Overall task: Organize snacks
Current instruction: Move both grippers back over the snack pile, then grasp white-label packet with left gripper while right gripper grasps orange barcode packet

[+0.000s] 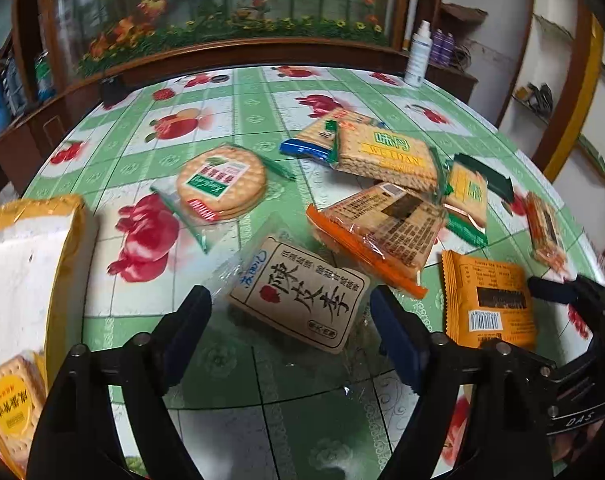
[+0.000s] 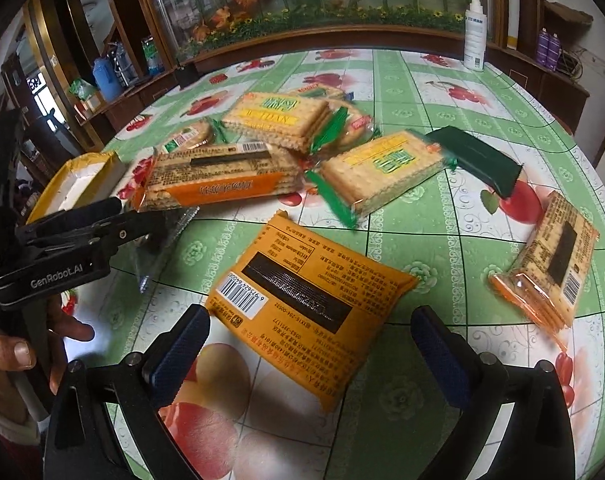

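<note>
My left gripper (image 1: 292, 320) hangs open over a brown plum-snack packet (image 1: 298, 296); the packet lies between the pads, which stand clear of it. My right gripper (image 2: 312, 328) is open astride an orange foil packet (image 2: 310, 312) lying barcode side up, and it also shows at the right edge of the left wrist view. Cracker packs are scattered beyond: a round biscuit pack (image 1: 222, 186), a yellow-label pack (image 1: 386, 156), an orange-edged pack (image 1: 382, 228) and a green-edged pack (image 2: 382, 168). A yellow open box (image 1: 30, 248) at the left holds a biscuit pack (image 1: 10, 400).
A white spray bottle (image 2: 475, 36) stands at the table's far edge by a wooden-framed flower cabinet (image 1: 230, 8). A dark green packet (image 2: 478, 160) and another orange-edged pack (image 2: 550, 264) lie at the right. A person's hand (image 2: 18, 352) grips the left tool.
</note>
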Available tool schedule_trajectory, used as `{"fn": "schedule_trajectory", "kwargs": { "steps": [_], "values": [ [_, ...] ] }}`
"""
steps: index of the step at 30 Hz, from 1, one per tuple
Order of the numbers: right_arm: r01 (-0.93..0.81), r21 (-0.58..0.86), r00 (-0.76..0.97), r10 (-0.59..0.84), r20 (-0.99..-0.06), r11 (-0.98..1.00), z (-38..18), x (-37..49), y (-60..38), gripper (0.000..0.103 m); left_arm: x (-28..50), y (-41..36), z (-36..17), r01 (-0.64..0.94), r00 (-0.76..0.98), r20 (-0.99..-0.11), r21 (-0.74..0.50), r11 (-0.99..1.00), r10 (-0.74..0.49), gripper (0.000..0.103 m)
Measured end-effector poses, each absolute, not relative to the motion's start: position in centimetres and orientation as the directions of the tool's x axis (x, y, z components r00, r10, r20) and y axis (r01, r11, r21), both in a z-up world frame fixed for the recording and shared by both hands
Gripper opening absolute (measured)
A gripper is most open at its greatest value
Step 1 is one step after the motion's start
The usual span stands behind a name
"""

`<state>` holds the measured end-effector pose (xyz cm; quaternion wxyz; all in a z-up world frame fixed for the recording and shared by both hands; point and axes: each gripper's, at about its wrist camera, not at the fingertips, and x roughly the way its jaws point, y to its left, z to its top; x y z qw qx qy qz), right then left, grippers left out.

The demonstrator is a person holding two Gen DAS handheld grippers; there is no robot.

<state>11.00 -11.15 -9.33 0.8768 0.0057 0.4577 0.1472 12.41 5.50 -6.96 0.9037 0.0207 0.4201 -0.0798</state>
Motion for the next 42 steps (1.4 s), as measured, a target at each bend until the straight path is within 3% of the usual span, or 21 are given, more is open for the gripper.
{"fn": "schedule_trajectory", "kwargs": {
  "steps": [5, 11, 16, 23, 26, 30, 32, 34, 35, 36, 42],
  "values": [
    [-0.248, 0.086, 0.529, 0.209, -0.822, 0.965, -9.7, 11.7, -10.1, 0.103, 12.9, 3.8, -7.4, 0.213, 0.648, -0.757, 0.076, 0.974, -0.083, 0.088],
    [-0.264, 0.012, 0.534, 0.156, -0.831, 0.965, -10.1, 12.3, -9.1, 0.103, 14.2, 3.9, -7.6, 0.19, 0.643, -0.763, 0.076, 0.979, -0.065, 0.092],
    [-0.279, 0.029, 0.541, 0.181, -0.821, 0.96, -10.0, 12.4, -9.5, 0.102, 14.5, 4.5, -8.0, 0.197, 0.619, -0.778, 0.022, 0.98, -0.107, 0.084],
    [-0.277, 0.068, 0.547, 0.215, -0.809, 0.959, -9.3, 12.1, -10.4, 0.082, 13.8, 4.7, -7.3, 0.2, 0.632, -0.764, -0.003, 0.98, -0.131, 0.06],
    [-0.271, 0.104, 0.548, 0.242, -0.801, 0.957, -9.0, 11.8, -11.0, 0.06, 13.6, 5.3, -6.9, 0.189, 0.64, -0.754, -0.037, 0.981, -0.151, 0.051],
    [-0.284, 0.127, 0.536, 0.267, -0.801, 0.95, -8.8, 11.7, -11.3, 0.048, 13.5, 5.6, -6.8, 0.187, 0.638, -0.753, -0.052, 0.981, -0.161, 0.05],
    [-0.306, 0.152, 0.521, 0.299, -0.799, 0.94, -8.7, 11.7, -11.2, 0.052, 13.6, 5.8, -6.7, 0.184, 0.636, -0.754, -0.062, 0.981, -0.167, 0.05],
    [-0.306, 0.128, 0.534, 0.281, -0.797, 0.943, -8.5, 11.8, -11.3, 0.076, 13.6, 5.9, -6.7, 0.185, 0.633, -0.755, -0.067, 0.98, -0.171, 0.05],
    [-0.307, 0.103, 0.554, 0.266, -0.789, 0.946, -8.3, 11.8, -11.4, 0.097, 13.7, 5.9, -6.7, 0.187, 0.633, -0.755, -0.068, 0.98, -0.173, 0.05],
    [-0.316, 0.079, 0.583, 0.26, -0.77, 0.945, -7.8, 11.8, -11.5, 0.103, 13.7, 6.0, -6.7, 0.189, 0.633, -0.754, -0.068, 0.98, -0.174, 0.05],
    [-0.437, 0.125, 0.543, 0.372, -0.753, 0.891, -7.1, 14.5, -11.4, 0.103, 13.8, 6.0, -6.8, 0.195, 0.632, -0.752, -0.077, 0.978, -0.185, 0.05]
  ]
}}
